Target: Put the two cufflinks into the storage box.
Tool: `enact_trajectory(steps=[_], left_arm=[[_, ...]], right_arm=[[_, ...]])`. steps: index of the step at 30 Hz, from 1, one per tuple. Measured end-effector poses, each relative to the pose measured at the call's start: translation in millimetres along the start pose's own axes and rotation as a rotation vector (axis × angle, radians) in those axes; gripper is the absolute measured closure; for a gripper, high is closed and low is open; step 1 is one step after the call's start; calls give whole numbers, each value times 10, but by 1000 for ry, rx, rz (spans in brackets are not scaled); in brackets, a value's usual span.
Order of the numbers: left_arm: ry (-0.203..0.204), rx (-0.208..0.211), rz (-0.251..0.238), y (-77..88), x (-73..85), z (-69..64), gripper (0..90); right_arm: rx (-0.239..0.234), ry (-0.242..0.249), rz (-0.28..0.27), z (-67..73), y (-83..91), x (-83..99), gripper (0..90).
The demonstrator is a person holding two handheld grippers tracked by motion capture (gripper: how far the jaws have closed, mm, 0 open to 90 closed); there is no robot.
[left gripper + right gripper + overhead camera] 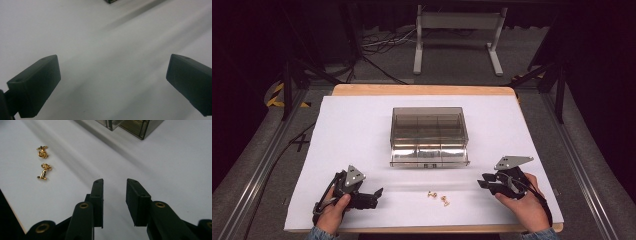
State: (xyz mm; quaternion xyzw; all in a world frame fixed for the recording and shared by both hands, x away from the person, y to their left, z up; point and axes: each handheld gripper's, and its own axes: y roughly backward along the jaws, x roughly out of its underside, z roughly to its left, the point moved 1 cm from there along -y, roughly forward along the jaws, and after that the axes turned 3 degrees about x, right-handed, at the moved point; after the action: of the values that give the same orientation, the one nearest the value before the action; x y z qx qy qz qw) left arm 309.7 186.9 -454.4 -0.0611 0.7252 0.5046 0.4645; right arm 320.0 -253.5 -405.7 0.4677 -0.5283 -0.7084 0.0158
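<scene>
A smoky clear plastic box (429,135) with a front drawer stands mid-table on the white sheet (352,130). Two small gold metal pieces (432,194) (445,201) lie in front of it, nearer the person. My left gripper (377,196) rests at the front left, pointing right, with its jaws wide apart and empty (113,75). At the front right, my right gripper (482,181) points left toward the gold pieces (42,152) (44,171). Its jaws stand a narrow gap apart with nothing between them (114,187).
The box's corner (132,126) shows at the top of the right gripper view. The table's near wooden edge (427,229) runs just behind both hands. A white metal frame (457,35) stands on the floor beyond the table.
</scene>
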Motion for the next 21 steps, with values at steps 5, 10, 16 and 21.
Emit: enact_trajectory(steps=[5, 10, 16, 21], left_arm=[[-11, 17, -13, 19, -9, -28, 1], [-11, 32, -20, 38, -12, -42, 1], [-26, 34, -24, 46, -17, -71, 1], [-27, 31, -26, 46, -17, -70, 1]], right_arm=[[-16, 25, 28, 84, 57, -79, 674], [-18, 55, 41, 165, 142, -166, 673], [-32, 80, 59, 231, 215, -266, 655], [-31, 101, 73, 296, 228, -329, 652]])
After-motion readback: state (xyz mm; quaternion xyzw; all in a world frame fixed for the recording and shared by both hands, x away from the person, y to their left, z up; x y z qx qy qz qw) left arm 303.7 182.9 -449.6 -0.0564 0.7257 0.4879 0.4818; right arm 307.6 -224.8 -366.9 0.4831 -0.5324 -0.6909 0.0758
